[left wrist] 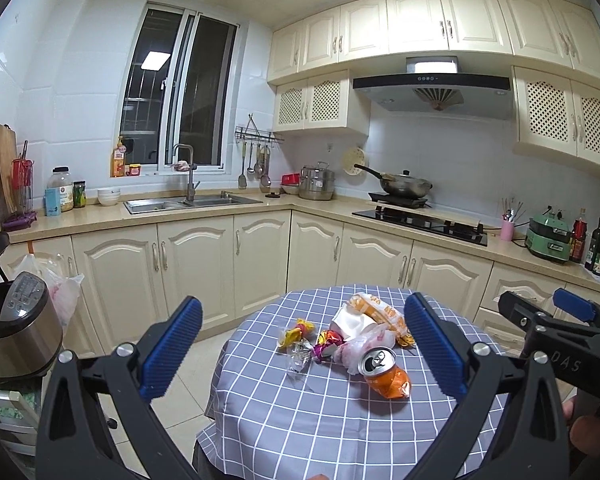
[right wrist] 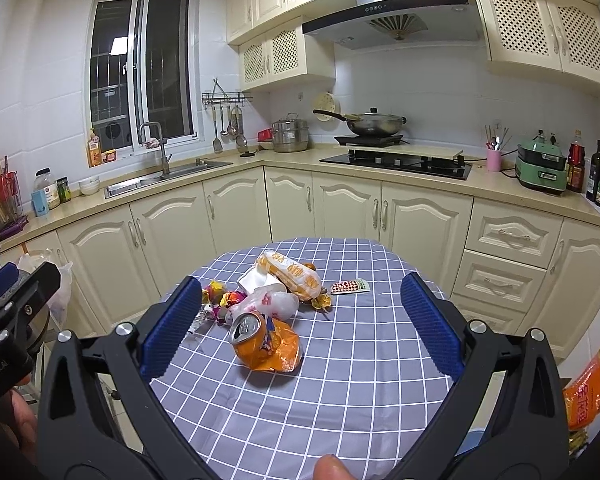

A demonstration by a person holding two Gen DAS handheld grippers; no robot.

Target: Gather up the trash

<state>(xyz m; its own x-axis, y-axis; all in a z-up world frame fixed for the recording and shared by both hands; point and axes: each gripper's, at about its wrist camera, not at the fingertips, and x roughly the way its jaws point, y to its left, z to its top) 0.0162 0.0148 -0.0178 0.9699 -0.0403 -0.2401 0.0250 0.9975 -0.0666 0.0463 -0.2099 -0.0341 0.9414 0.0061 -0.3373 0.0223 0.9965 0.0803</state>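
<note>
Grippers both stood wide apart, empty, above near edge of checked tablecloth [right wrist: 340, 400]. Left gripper [left wrist: 304, 354] framed litter heap; right gripper [right wrist: 300, 326] framed crushed orange can [right wrist: 266, 344].

Can lay on side, nearest you, just in front of heap: white plastic bag [right wrist: 274, 300], orange-white wrapper [right wrist: 292, 274], candy wrappers [right wrist: 220, 294].

Judgement: you should take can first, pads across crushed body, not rim. Small green-red packet [right wrist: 350, 286] lay right of heap, apart.

Pose: both tools level, pointing forward, side by side.

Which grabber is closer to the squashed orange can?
Probably the right gripper, though it is close. The can lies between its open fingers, slightly left. The left gripper also frames the can, nearer its right finger.
</note>
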